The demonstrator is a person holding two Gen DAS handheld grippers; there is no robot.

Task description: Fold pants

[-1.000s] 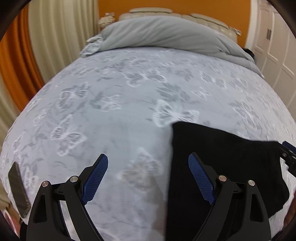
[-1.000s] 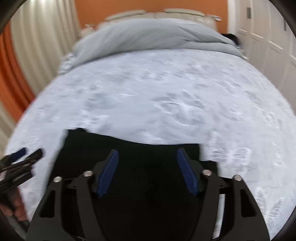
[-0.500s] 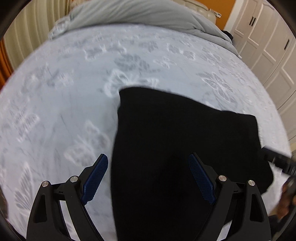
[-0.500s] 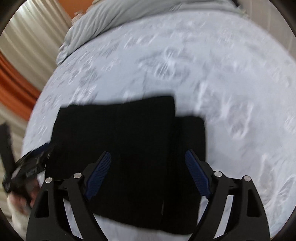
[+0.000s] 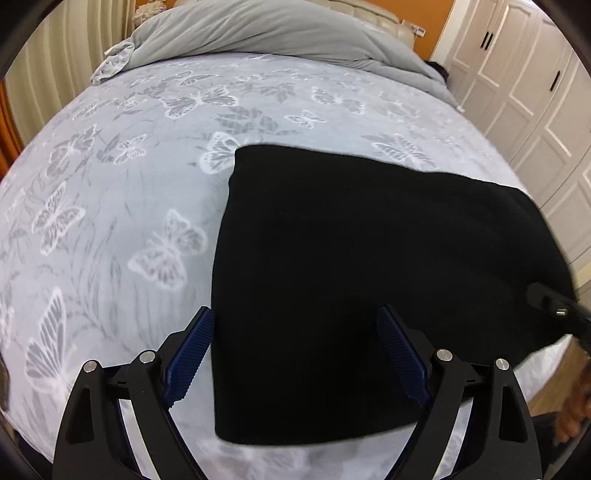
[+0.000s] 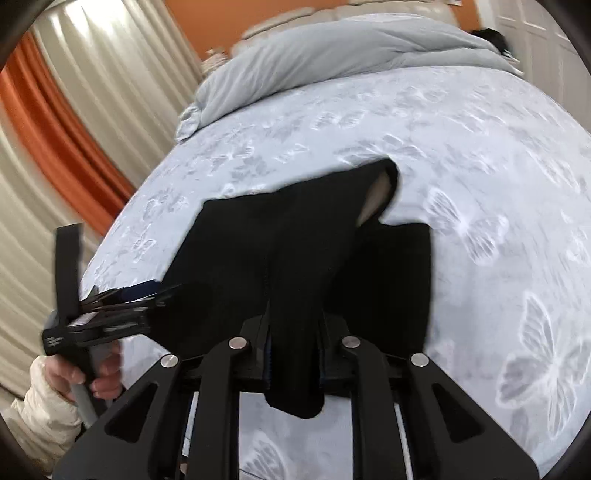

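My right tool (image 6: pixel 294 363) closing, pinching pants (image 5: pixel 369 277) | left tool (image 5: pixel 295 354) spread wide | risk: bunched layers slip apart near bed (image 5: pixel 129 184) edge

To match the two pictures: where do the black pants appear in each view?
Left wrist view: black pants fill centre and right, lying flat on the bed.
Right wrist view: black pants at centre, a fold pinched in the tongs.
Shared landmark: grey duvet at top.
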